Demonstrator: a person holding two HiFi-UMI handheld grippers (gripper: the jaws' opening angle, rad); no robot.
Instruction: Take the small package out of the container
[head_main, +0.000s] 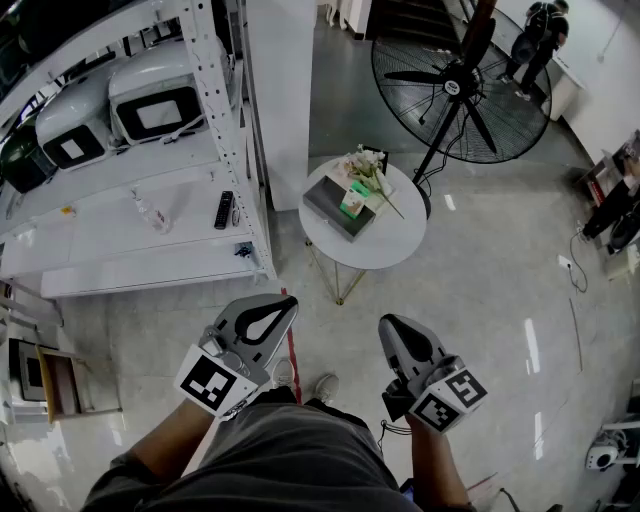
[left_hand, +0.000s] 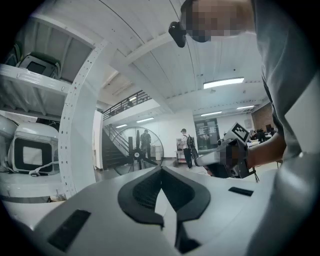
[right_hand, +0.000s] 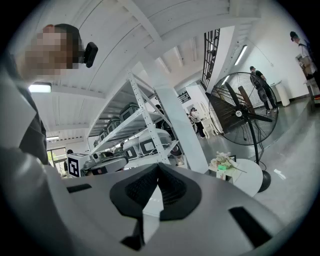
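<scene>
A small green package (head_main: 353, 200) lies in a flat grey container (head_main: 330, 207) on a round white table (head_main: 385, 245), beside a bunch of pale flowers (head_main: 366, 168). Both grippers hover near my body, well short of the table and roughly level. My left gripper (head_main: 284, 304) is shut with nothing in it, its jaws meeting in the left gripper view (left_hand: 161, 170). My right gripper (head_main: 388, 326) is also shut and empty (right_hand: 159, 168). In the right gripper view the table (right_hand: 250, 176) and the package (right_hand: 222, 170) show far ahead to the right.
A white metal rack (head_main: 235, 150) with white box-shaped appliances (head_main: 155, 100) and a remote (head_main: 224, 209) stands to the left of the table. A big black floor fan (head_main: 460, 85) stands behind it. People (head_main: 535, 35) are at the far back right. The floor is glossy grey.
</scene>
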